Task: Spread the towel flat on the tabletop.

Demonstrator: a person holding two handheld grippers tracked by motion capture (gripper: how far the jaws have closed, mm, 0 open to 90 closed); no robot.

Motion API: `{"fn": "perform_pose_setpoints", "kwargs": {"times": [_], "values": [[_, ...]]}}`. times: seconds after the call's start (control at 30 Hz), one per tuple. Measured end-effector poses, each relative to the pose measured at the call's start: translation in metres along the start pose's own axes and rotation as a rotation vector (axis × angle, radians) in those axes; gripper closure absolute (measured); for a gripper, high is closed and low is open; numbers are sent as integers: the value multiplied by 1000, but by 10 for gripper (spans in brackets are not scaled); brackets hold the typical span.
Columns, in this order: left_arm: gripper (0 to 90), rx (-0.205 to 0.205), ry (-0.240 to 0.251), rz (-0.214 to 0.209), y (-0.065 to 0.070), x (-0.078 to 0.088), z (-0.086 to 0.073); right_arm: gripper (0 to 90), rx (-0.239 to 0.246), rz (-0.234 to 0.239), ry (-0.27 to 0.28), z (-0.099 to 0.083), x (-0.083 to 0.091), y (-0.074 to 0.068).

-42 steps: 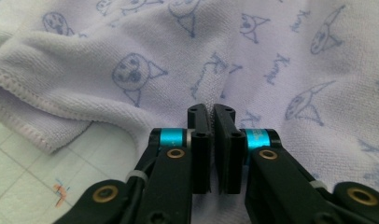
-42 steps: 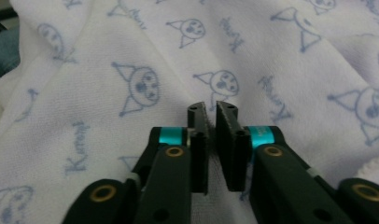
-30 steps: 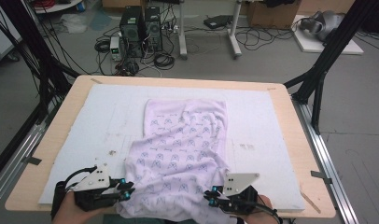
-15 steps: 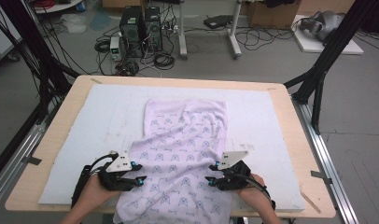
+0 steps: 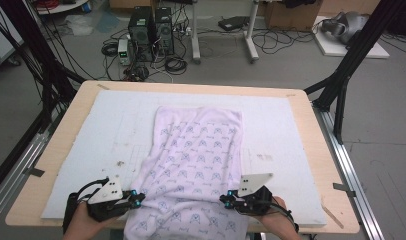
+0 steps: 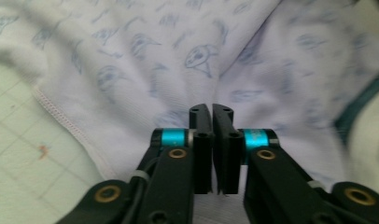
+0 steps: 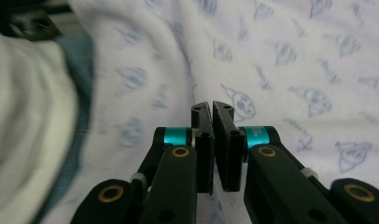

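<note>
While both hands work at the near edge of the worktop, the high view has one pale lilac cotton cloth printed with small blue motifs (image 5: 193, 165) lying lengthwise on one white padded mat (image 5: 291, 130) over one light wooden worktop (image 5: 316, 120). The cloth stretches away from both claws, its near end hanging over the edge between them. The left claw (image 5: 136, 198) meets the cloth's left border, the right claw (image 5: 226, 199) its right border; there are two claws, one per hand.

From the left gripper view, the left claw (image 6: 212, 108) has just been closing and its jaws stand nearly together, a thin slit left. Cloth (image 6: 145, 56) lies directly ahead and beneath; whether a fold is pinched I cannot tell. The stitched hem runs to the claw's left, over the mat (image 6: 15, 154).

From the right gripper view, the right claw (image 7: 212, 105) has likewise just closed to a narrow slit, cloth (image 7: 290, 60) beyond and under it; a grip cannot be confirmed.

To do this well, I judge each claw should bite the hem fully, then both pull evenly so the cloth stays flat.
</note>
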State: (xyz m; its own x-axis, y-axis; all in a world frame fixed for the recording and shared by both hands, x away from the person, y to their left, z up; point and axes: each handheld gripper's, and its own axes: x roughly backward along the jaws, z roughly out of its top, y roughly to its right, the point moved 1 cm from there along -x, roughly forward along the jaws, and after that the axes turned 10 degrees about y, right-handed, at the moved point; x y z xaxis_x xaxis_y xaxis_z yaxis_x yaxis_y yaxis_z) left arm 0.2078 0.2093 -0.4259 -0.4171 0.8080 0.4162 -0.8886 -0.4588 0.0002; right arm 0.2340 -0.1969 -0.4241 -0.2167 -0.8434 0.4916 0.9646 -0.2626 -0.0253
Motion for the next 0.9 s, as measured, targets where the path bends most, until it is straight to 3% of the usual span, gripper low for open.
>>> {"fn": "perform_pose_setpoints", "kwargs": {"times": [0.07, 0.13, 0.23, 0.3, 0.37, 0.4, 0.47, 0.53, 0.6, 0.73, 0.77, 0.83, 0.9], "values": [[593, -1, -9, 44, -2, 1, 1, 771, -7, -14, 31, 5, 10, 1], [539, 2, -36, 77, -12, -5, 0, 704, -14, -71, 16, 5, 12, 10], [522, 16, -64, 82, -21, -20, -7, 626, -43, -86, -21, -1, 6, 25], [594, -9, -102, 53, -21, -29, -11, 595, -60, -55, -51, -9, -2, 28], [700, -23, -99, 43, -19, -33, -13, 600, -59, -45, -88, -17, -8, 27], [757, -22, -97, 46, -19, -33, -12, 621, -59, -44, -96, -21, -11, 26], [815, -16, -92, 44, -20, -31, -12, 753, -84, -34, -59, -24, -10, 26], [836, -25, -90, 42, -17, -27, -13, 848, -52, -47, -61, -24, -10, 22], [840, -17, -79, 42, -14, -21, -14, 866, -35, -43, -66, -23, -9, 18], [833, -7, -57, 4, -6, -3, -12, 859, -20, 40, -48, -15, 0, 5], [808, -1, -48, 2, -6, 1, -10, 829, -20, 56, -36, -12, 4, 3], [639, 27, -32, 27, -12, 5, -7, 768, -37, 28, -8, -7, 12, 6], [567, 50, -14, 67, -23, 6, -4, 694, -27, -40, -14, -3, 16, 15]]}}
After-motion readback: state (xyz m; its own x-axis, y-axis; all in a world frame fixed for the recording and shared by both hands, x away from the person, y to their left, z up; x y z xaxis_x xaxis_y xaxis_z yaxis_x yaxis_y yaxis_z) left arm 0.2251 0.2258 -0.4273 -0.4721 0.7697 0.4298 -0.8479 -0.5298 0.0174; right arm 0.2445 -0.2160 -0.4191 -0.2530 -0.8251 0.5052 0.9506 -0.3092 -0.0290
